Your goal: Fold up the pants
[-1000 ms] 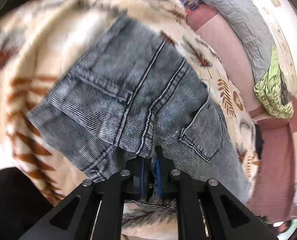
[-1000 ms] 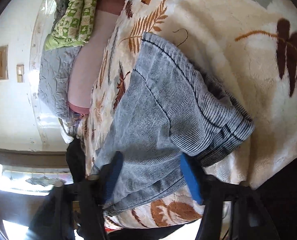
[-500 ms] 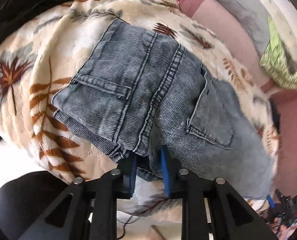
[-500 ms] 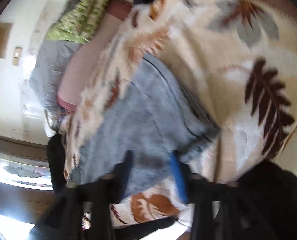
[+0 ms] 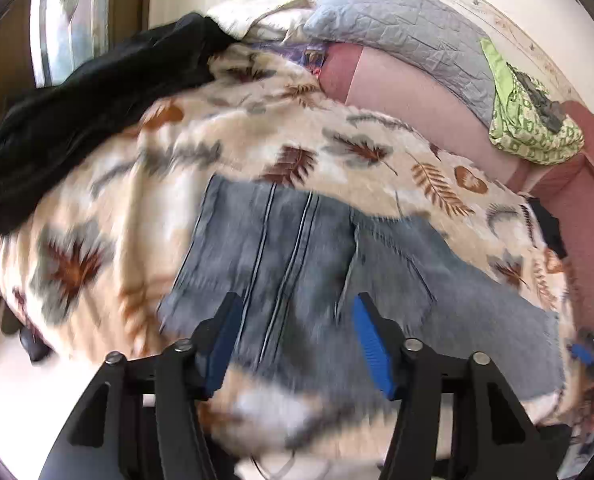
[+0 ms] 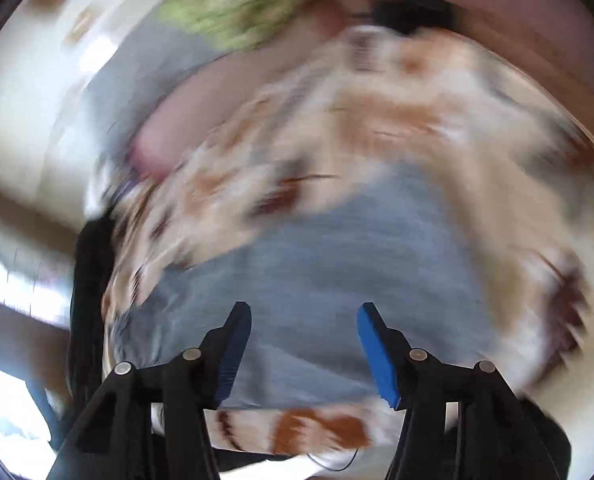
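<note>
Pants (image 5: 297, 248) lie beyond both grippers' opening, empty jaws.

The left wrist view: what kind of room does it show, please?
Probably a bedroom or living room at home. A leaf-print blanket covers a bed or sofa, a grey pillow leans at the wall, and jeans lie spread on the blanket.

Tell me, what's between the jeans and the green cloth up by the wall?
In the left wrist view, between the jeans and the green cloth lie the leaf-print blanket and then a pink sheet.
</note>
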Motion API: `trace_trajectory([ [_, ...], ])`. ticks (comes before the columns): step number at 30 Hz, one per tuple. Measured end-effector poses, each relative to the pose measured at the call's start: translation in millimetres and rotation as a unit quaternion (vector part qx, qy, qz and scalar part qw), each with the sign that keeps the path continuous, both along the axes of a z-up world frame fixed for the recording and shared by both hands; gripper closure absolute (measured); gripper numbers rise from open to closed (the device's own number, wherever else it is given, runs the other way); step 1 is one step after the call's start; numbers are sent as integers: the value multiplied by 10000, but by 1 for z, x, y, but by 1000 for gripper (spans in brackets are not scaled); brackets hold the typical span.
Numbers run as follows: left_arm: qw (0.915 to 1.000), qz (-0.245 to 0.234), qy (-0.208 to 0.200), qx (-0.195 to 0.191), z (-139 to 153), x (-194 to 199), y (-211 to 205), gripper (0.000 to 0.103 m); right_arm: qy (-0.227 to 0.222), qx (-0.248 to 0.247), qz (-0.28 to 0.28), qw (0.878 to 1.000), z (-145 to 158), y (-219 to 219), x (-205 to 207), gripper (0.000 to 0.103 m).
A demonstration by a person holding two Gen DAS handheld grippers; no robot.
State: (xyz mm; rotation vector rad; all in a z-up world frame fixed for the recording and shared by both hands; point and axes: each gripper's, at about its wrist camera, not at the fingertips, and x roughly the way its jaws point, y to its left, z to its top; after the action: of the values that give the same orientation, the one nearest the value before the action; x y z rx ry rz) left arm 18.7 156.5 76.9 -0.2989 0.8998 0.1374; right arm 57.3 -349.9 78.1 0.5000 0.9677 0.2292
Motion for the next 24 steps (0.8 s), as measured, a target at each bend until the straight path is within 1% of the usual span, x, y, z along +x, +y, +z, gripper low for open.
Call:
trace_trajectory([
  [1,9999,33,41,111,-6,7,-2,43,-123,-35,388,9992,6,26,17,43],
  [2,9993,63,188,318,-20,21,-6,43,-177,-50,748,9970,9,53,34,43],
  [3,9972,131,553,478,-39,32,-7,43,-161,-134,1113,9936,10,84,52,43],
  [4,9956,173,756,520,-53,35,-4,43,-123,-317,1425,9892,9,116,72,43],
  [5,9944,188,876,557,-68,36,-1,38,-149,-597,1703,9835,7,148,91,43],
  [6,9947,221,805,606,-74,35,1,35,-174,-784,1866,9791,6,170,103,44],
  [7,9955,226,667,639,-75,31,2,34,-144,-1007,2058,9733,1,196,122,44],
  [8,9954,202,626,703,-75,28,1,34,-107,-1198,2217,9677,-7,221,139,44],
  [10,9955,170,573,729,-76,27,2,33,-17,-1390,2373,9614,-23,251,162,44],
  [11,9958,175,556,711,-76,25,3,32,136,-1457,2490,9574,-35,267,175,44],
  [12,9959,181,523,714,-77,24,3,32,437,-1450,2620,9531,-50,280,187,45],
  [13,9958,168,476,770,-77,23,3,32,672,-1487,2735,9479,-63,291,195,60],
  [14,9956,162,446,804,-78,23,0,32,574,-1701,2841,9418,-68,301,194,69],
  [15,9956,160,413,830,-77,21,-2,32,431,-1782,2877,9400,-65,305,190,79],
  [16,9957,153,383,835,-76,20,-3,32,352,-1791,2845,9411,-62,306,188,88],
  [17,9959,145,369,810,-75,20,-3,32,254,-1865,2745,9430,-59,306,187,90],
  [18,9962,144,360,781,-75,21,-2,32,72,-2205,2551,9414,-56,306,185,94],
  [19,9964,150,354,760,-75,19,-2,32,-4,-2565,2483,9341,-58,312,188,99],
  [20,9964,158,352,756,-75,19,-2,32,-15,-2992,2468,9217,-66,316,187,99],
  [21,9964,163,354,754,-74,19,-2,32,34,-3085,2401,9204,-73,315,187,99],
  [22,9964,171,354,746,-74,19,-2,32,5,-2910,2306,9285,-72,311,186,98],
  [23,9966,181,348,731,-74,19,-2,32,-24,-2590,2198,9405,-66,304,185,98],
  [24,9967,185,336,718,-74,19,-2,32,-29,-2371,2107,9484,-61,297,182,97],
])
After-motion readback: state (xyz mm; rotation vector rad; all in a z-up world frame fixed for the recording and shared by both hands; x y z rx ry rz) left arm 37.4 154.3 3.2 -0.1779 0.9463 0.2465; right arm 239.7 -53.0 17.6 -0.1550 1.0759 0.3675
